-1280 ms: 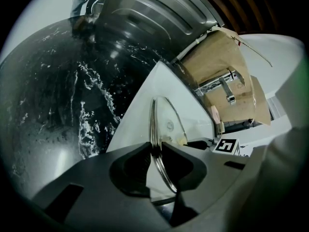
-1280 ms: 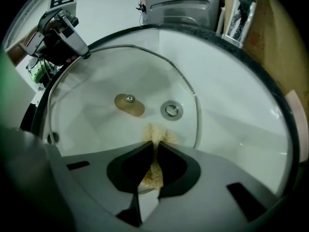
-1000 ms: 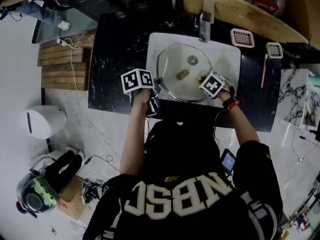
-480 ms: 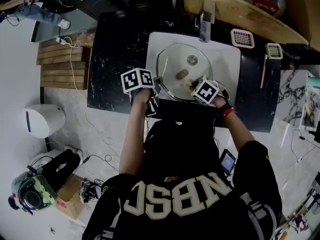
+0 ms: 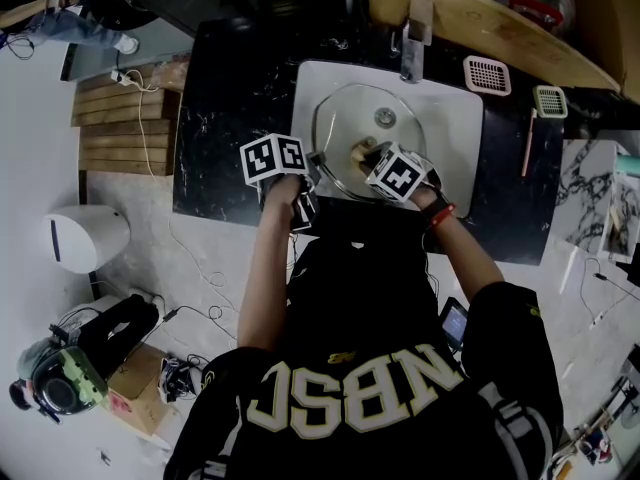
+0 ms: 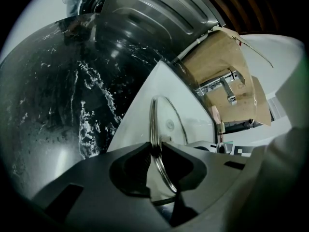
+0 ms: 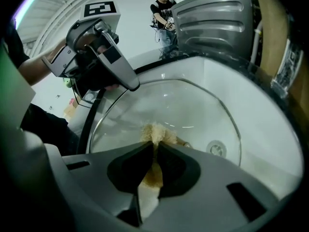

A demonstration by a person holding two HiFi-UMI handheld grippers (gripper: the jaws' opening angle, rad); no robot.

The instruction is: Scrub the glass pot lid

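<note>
The glass lid (image 5: 365, 143) stood tilted in the white sink (image 5: 455, 118), which was set into the black marbled bench (image 5: 235, 118) below the tap (image 5: 412, 38). The left gripper (image 6: 155, 151) was at the lid's near-left edge, and its fingers (image 6: 130, 163) were clamped on the metal rim, which ran up between them edge-on. The right gripper (image 7: 155, 149) pointed down at the lid from the near-right side. Its fingers (image 7: 130, 170) were closed on a tan, frayed sponge (image 7: 155, 132), whose tuft stuck out past the tips. The sponge seemed to rest on the glass near the lid's middle, though the wide-angle picture did not make the contact certain. The sink's drain (image 7: 216, 149) showed through the glass just to the right of the sponge. Both grippers were near each other over the lid's near half.
</note>
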